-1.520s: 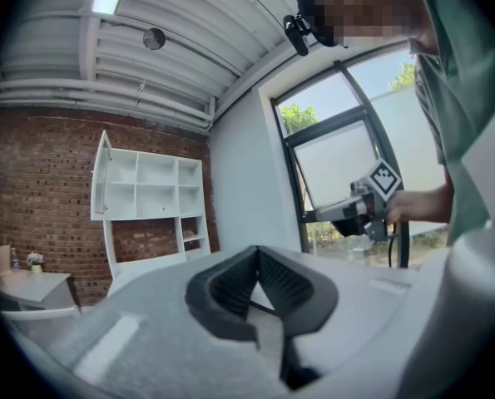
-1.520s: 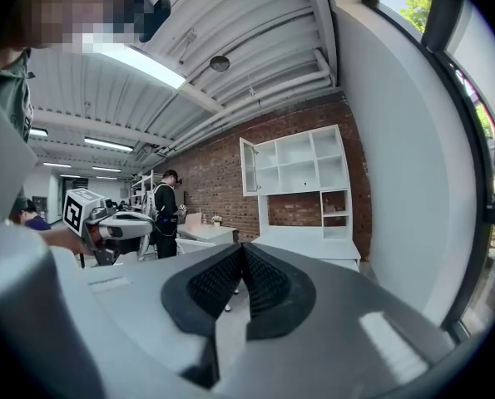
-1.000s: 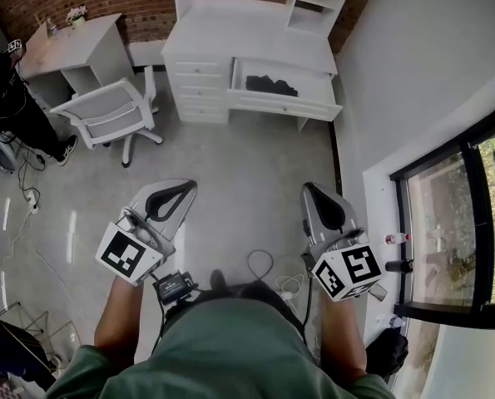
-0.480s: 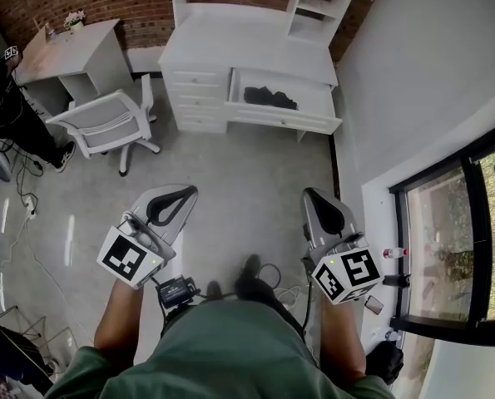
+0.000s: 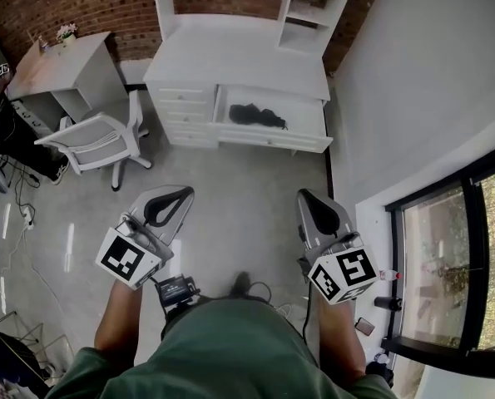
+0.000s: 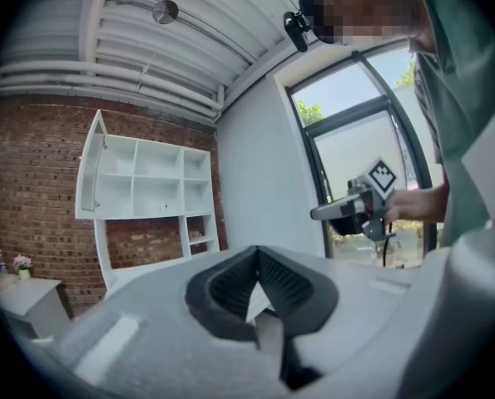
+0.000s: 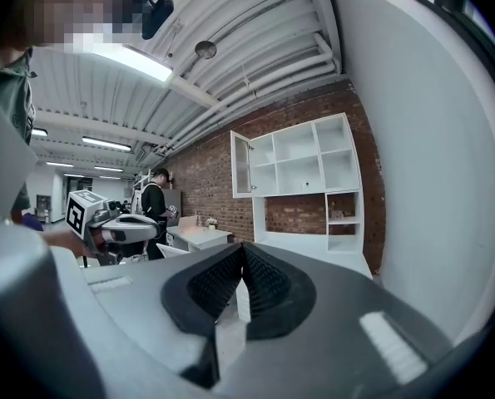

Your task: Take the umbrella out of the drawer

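The black folded umbrella (image 5: 255, 115) lies in the open drawer (image 5: 310, 142) of the white desk (image 5: 230, 56), far ahead in the head view. My left gripper (image 5: 174, 196) and right gripper (image 5: 312, 199) are held level over the grey floor, well short of the drawer. Both are shut with nothing between their pads. In the left gripper view the left gripper (image 6: 257, 260) points at the white shelf unit (image 6: 151, 185), with the right gripper (image 6: 355, 210) off to its side. The right gripper (image 7: 243, 260) faces the same shelves (image 7: 305, 169).
A white swivel chair (image 5: 97, 135) stands left of the desk. A smaller white table (image 5: 60, 61) with a flower pot (image 5: 64, 32) is at the far left, beside a person in black (image 7: 154, 202). Cables (image 5: 22, 198) trail on the floor. A window (image 5: 447, 248) lines the right wall.
The whole view has advanced toward the desk, so the open drawer and umbrella sit lower and nearer in the picture. Both grippers came forward with it and stayed shut.
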`<state>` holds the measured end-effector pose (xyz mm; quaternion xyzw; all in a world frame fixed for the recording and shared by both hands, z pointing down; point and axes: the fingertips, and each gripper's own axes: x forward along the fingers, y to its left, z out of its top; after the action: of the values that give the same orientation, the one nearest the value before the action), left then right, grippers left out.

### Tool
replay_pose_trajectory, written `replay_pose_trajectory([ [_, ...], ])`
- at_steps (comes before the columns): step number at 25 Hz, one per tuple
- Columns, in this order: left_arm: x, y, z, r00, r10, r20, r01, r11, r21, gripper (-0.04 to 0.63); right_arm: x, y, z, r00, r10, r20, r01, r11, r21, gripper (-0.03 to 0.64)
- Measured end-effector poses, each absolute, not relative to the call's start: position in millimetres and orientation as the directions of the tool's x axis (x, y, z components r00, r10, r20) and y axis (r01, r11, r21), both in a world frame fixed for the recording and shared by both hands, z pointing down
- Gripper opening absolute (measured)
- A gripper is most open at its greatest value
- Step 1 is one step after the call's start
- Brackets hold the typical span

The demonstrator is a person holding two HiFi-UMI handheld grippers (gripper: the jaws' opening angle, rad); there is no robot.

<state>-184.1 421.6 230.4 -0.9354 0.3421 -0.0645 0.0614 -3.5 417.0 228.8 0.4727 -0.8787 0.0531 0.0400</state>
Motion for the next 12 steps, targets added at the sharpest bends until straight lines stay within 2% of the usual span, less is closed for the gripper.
replay_pose_trajectory([
  [12,-121,354,227,0.751,-0.652,0.108,-0.63,-0.755,-0.179,0.0,57,348,242,-0.572,-0.811,0.122,-0.82,0.564,-0.097,0.008],
])
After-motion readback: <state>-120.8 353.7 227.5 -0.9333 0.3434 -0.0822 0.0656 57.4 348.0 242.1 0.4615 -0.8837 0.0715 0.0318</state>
